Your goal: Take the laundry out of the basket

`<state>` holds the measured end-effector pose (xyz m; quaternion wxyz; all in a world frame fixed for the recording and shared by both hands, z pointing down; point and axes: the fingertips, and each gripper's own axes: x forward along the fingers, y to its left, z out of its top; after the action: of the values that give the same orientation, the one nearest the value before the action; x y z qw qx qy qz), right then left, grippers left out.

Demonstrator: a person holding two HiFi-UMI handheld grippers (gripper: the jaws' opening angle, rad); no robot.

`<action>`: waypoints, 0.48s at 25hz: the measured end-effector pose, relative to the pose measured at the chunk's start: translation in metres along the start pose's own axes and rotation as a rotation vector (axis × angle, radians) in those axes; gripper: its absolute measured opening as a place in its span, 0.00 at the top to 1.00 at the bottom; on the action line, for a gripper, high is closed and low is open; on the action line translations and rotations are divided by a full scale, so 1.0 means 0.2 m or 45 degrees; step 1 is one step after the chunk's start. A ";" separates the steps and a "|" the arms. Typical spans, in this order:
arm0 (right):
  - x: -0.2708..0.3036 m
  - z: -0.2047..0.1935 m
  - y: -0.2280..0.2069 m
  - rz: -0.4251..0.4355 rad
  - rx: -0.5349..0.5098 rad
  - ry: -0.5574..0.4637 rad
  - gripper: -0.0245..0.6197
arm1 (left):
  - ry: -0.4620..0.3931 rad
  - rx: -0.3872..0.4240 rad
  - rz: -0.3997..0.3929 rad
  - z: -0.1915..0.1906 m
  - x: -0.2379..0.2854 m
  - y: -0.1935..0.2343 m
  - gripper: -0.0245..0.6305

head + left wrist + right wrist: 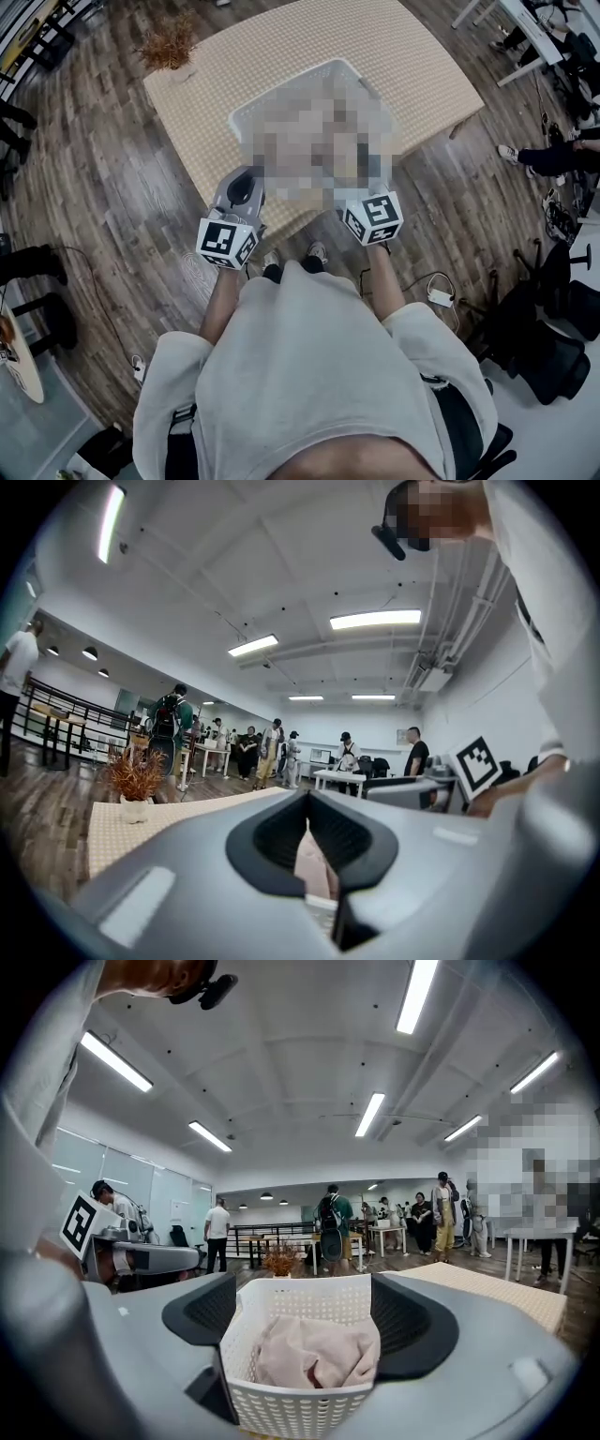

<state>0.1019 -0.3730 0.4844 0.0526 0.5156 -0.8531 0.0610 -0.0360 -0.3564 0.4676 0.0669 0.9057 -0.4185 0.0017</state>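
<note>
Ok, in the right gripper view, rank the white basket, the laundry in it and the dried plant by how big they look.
1. the white basket
2. the pinkish laundry, lying inside it
3. the dried plant, which looks smallest; it stands farther from the camera, so its true size is unsure.

Bright indoor light all round, coming from long ceiling strip lights (375, 620). They blow out to pure white in both gripper views. Shadows are soft, barely any on the tabletop (281, 56), and the wood floor (94, 178) has a dull sheen. Gripper views = heavy fisheye: lines bend near the edges, corners go black. The left gripper (308, 808) up close looks soft, but bg people (262, 752) are small and fairly sharp. Head view bulges at the edges too, tabletop weave is crisp.
</note>
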 end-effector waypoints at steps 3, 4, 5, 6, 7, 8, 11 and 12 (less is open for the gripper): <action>0.06 -0.03 0.01 0.045 -0.072 0.068 0.28 | -0.009 -0.011 0.005 0.00 0.00 0.02 0.95; 0.09 -0.04 0.01 0.072 -0.120 0.110 0.28 | -0.012 -0.012 0.006 0.00 -0.01 0.03 0.95; 0.11 -0.06 0.01 0.099 -0.179 0.158 0.28 | -0.014 -0.013 0.008 0.00 -0.01 0.03 0.95; 0.14 -0.08 0.01 0.123 -0.246 0.208 0.28 | -0.016 -0.015 0.012 0.00 -0.02 0.04 0.95; 0.17 -0.10 0.01 0.140 -0.319 0.256 0.27 | -0.017 -0.019 0.018 0.00 -0.03 0.05 0.95; 0.20 -0.11 0.00 0.150 -0.397 0.300 0.27 | -0.018 -0.025 0.023 0.00 -0.04 0.06 0.95; 0.30 -0.16 -0.01 0.192 -0.674 0.439 0.24 | -0.021 -0.039 0.039 -0.01 -0.06 0.09 0.95; 0.33 -0.18 0.00 0.217 -0.764 0.489 0.23 | -0.022 -0.042 0.045 -0.01 -0.07 0.10 0.95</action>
<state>0.0732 -0.4251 0.5301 0.3556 0.3834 -0.8474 -0.0922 -0.0602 -0.3578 0.4718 0.0781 0.8971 -0.4348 -0.0116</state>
